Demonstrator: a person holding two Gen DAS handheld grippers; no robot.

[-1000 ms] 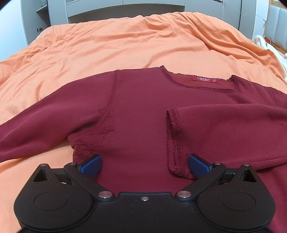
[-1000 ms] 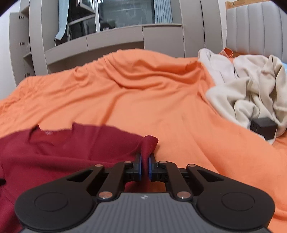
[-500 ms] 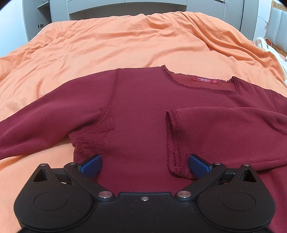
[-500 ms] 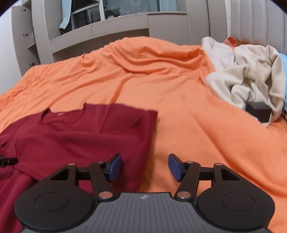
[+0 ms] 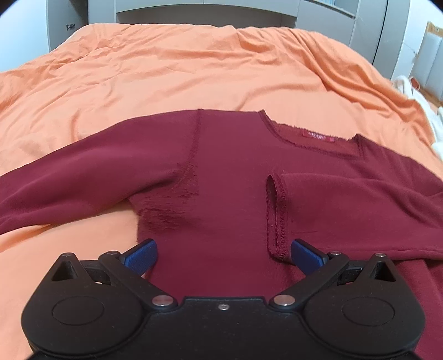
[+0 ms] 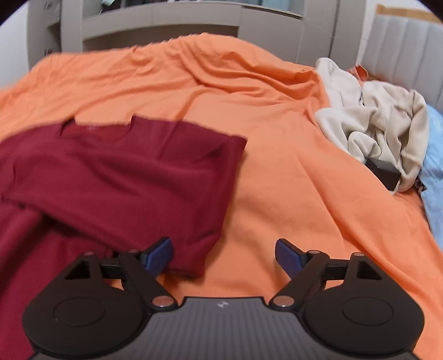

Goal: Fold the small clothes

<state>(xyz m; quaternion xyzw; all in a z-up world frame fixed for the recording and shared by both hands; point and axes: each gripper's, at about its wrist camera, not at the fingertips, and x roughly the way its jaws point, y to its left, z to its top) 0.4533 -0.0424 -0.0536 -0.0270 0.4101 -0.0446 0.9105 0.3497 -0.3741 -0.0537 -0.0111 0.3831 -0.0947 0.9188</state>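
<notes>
A dark red long-sleeved sweater [image 5: 229, 171] lies flat on the orange bedspread [image 5: 193, 72], inside out, its neck label toward the far side. Its right sleeve [image 5: 360, 205] is folded across the chest, cuff [image 5: 275, 216] near the middle. The left sleeve [image 5: 63, 182] stretches out to the left. My left gripper [image 5: 223, 253] hovers open over the sweater's body, nothing pinched. In the right wrist view the sweater's folded edge [image 6: 210, 210] lies on the bed. My right gripper [image 6: 224, 256] is over that corner, jaws opening; cloth lies beneath but the pads do not press on it.
A heap of cream clothes [image 6: 373, 121] with a small black box [image 6: 383, 171] lies at the right of the bed, beside a light blue cloth [image 6: 434, 155]. Grey cupboards [image 6: 155, 22] and a padded headboard [image 6: 409, 52] stand beyond the bed.
My right gripper let go of the red cloth it pinched, spread its jaws wide and drew back toward the right edge; the released fold dropped flat. The left gripper shifted slightly, still open.
</notes>
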